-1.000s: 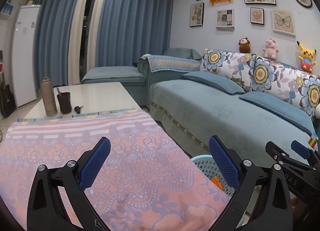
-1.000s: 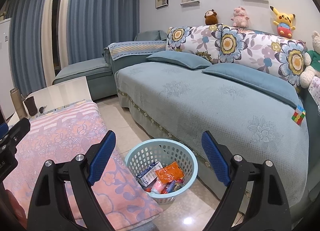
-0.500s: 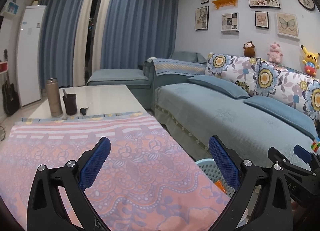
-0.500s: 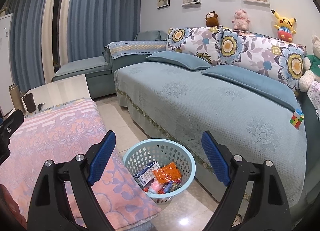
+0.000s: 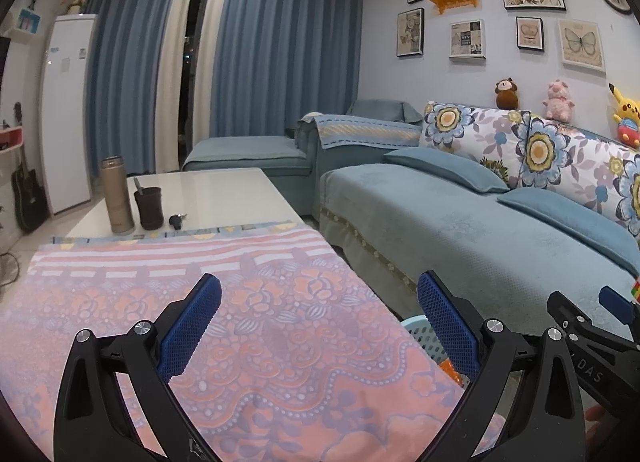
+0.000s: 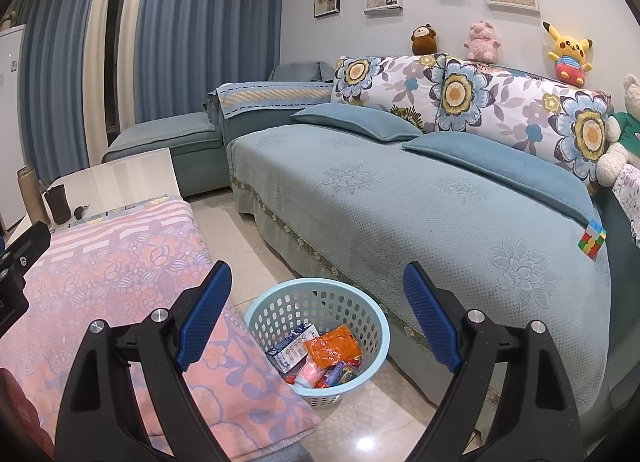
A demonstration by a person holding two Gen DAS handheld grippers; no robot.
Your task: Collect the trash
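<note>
A light-blue perforated basket (image 6: pixel 260 312) stands on the floor between the table and the sofa. It holds trash: an orange packet (image 6: pixel 333 346), a white-and-blue box (image 6: pixel 291 347) and several small wrappers. Its rim also shows in the left wrist view (image 5: pixel 416 327). My right gripper (image 6: pixel 316 316) is open and empty, held above the basket. My left gripper (image 5: pixel 320 328) is open and empty, above the pink floral cloth (image 5: pixel 224 302) on the table. The right gripper's body shows in the left wrist view (image 5: pixel 588 336).
The white table (image 5: pixel 224 190) carries a bronze flask (image 5: pixel 117 195), a dark cup (image 5: pixel 149 208) and keys (image 5: pixel 176 220) at its far end. A teal sofa (image 6: pixel 400 198) with floral cushions lies right, a colour cube (image 6: pixel 592 240) on it. A white fridge (image 5: pixel 66 114) and guitar (image 5: pixel 26 194) stand far left.
Both grippers have risen and drawn back a little, so the room sits lower in both views. Both stay open and empty. The basket and its contents have not moved.
</note>
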